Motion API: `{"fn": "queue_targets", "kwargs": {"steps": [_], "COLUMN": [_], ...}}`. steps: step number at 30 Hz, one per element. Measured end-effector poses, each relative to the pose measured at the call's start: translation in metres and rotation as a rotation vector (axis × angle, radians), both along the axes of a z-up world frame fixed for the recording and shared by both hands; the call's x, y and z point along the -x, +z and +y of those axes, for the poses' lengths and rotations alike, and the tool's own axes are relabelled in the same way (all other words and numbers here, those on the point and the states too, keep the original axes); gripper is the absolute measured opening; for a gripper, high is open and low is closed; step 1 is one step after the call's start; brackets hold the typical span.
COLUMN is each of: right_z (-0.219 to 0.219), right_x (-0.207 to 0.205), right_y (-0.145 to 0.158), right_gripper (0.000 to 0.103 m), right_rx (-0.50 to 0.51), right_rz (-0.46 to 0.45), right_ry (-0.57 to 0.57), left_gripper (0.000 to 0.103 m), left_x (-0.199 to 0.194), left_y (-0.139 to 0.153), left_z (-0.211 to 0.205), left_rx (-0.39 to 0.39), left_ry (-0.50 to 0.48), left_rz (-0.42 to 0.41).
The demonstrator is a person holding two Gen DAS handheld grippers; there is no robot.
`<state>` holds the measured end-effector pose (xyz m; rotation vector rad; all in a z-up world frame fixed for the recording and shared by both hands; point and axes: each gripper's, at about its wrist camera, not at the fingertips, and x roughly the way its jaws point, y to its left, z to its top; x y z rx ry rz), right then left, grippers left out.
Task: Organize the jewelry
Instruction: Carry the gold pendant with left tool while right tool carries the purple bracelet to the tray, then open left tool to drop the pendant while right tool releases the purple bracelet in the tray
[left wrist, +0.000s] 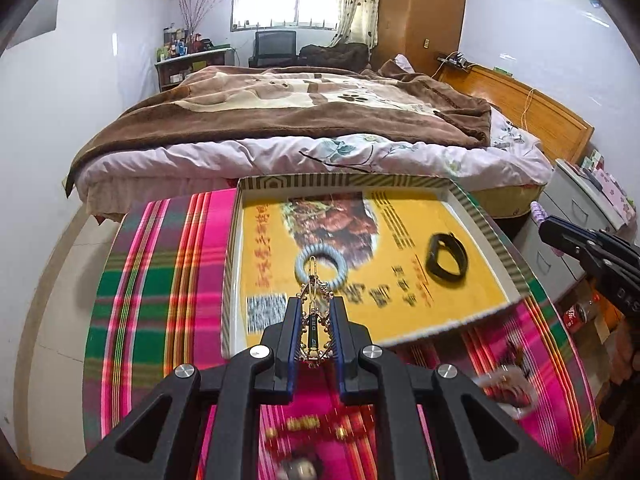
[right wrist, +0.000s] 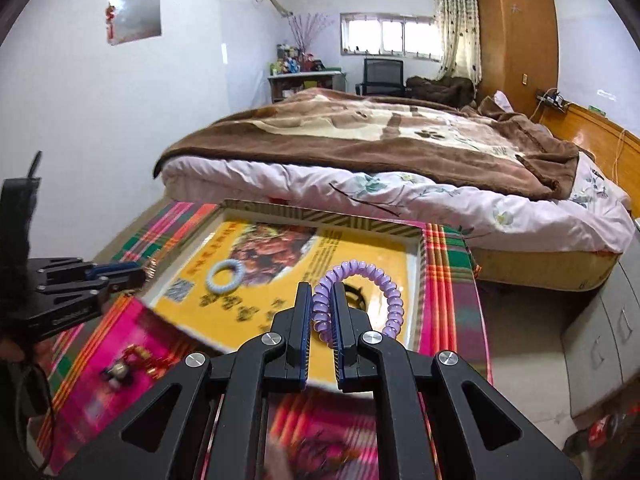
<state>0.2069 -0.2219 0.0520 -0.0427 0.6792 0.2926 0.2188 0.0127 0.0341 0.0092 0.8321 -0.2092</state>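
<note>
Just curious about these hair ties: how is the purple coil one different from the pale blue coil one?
The purple coil is clamped between the jaws of the right gripper and held up over the tray; the pale blue coil lies flat on the tray's yellow bottom, untouched. The purple one is squeezed into a long loop; the blue one keeps a round ring shape. Both are spiral, phone-cord style rings.

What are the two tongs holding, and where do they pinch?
The left tongs pinch a gold hair clip along its sides, its tip sticking out. The right tongs pinch a purple spiral bracelet on one side of its loop.
</note>
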Motion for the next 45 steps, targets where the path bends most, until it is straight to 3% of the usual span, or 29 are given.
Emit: {"fn": "queue_targets", "kwargs": {"steps": [12,18,25,35,38,43,45], "right_z": [-0.004,-0.003,-0.001,0.003,0.003,0.000,0.000], "right_x": [-0.097,-0.129,-0.141,-0.148,-0.149,-0.142,-0.135], "right_y": [-0.041,-0.064,-0.076,-0.086,-0.086,-0.074,-0.067], "right_gripper": [0.009,0.009,0.009,0.010,0.010,0.017,0.018], "right_rx": [0.064,0.102,0.120,0.131,0.133,0.102,0.083], "right_rz": [0.117,0.178,0.215,0.261,0.269,0.238,0.222], "right_ry": [-0.035,-0.041,-0.027,-0.028,-0.026,-0.040,-0.037], "left_gripper": [0.014,0.014,0.014,0.015,0.033,0.045,0.056], "left_x": [-0.092,-0.120,-0.137,-0.139,-0.139,-0.131,-0.125], "left_y": [-0.025,-0.046,-0.068,-0.069,-0.070,-0.061,-0.055], "left_z": [-0.008,-0.015,-0.018,-0.015,-0.015,-0.013,-0.014], "left_rx": [0.031,0.019,0.006,0.006,0.004,-0.003,-0.007], "left_ry": [0.006,0.008,0.010,0.018,0.021,0.037,0.040], "left_rz": [0.057,0.102,0.149,0.160,0.168,0.148,0.126]}}
